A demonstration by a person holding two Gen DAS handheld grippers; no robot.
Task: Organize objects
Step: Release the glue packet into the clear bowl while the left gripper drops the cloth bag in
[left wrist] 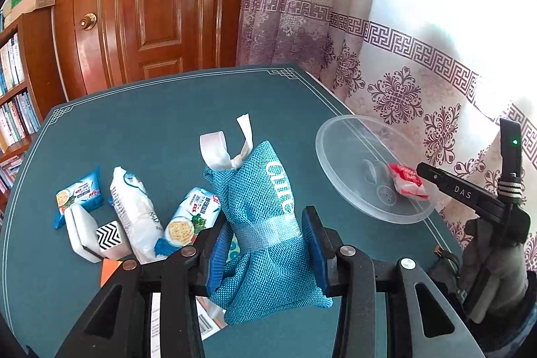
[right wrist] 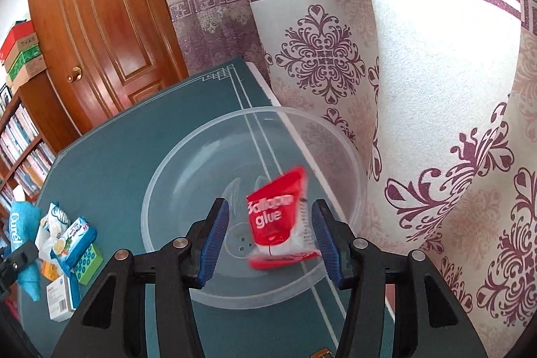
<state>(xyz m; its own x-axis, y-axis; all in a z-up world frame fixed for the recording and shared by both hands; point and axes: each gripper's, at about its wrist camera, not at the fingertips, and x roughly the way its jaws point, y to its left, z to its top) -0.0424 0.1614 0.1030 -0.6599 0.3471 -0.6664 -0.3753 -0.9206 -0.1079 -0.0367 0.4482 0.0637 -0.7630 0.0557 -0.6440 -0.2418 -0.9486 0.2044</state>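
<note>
Right wrist view: your right gripper (right wrist: 271,240) hangs over the clear plastic bowl (right wrist: 167,176), jaws apart. The red glue packet (right wrist: 278,217) sits between the blue pads but neither pad presses it; there is a gap on each side, and the packet is blurred (dropping, by the look of it), with the bowl floor below.

Left wrist view: your left gripper (left wrist: 265,252) is clamped on the blue mesh pouch (left wrist: 265,213) at its banded waist, the pouch upright, long axis running away from you, white loops at the far end. The bowl lies ahead and to the right of that pouch, at the table's (left wrist: 151,130) curtain-side edge. The right gripper is the nearer one and occupies the space above the rim.

Judgement: the pouch goes right to the bowl, once the right hand clears out.
</note>
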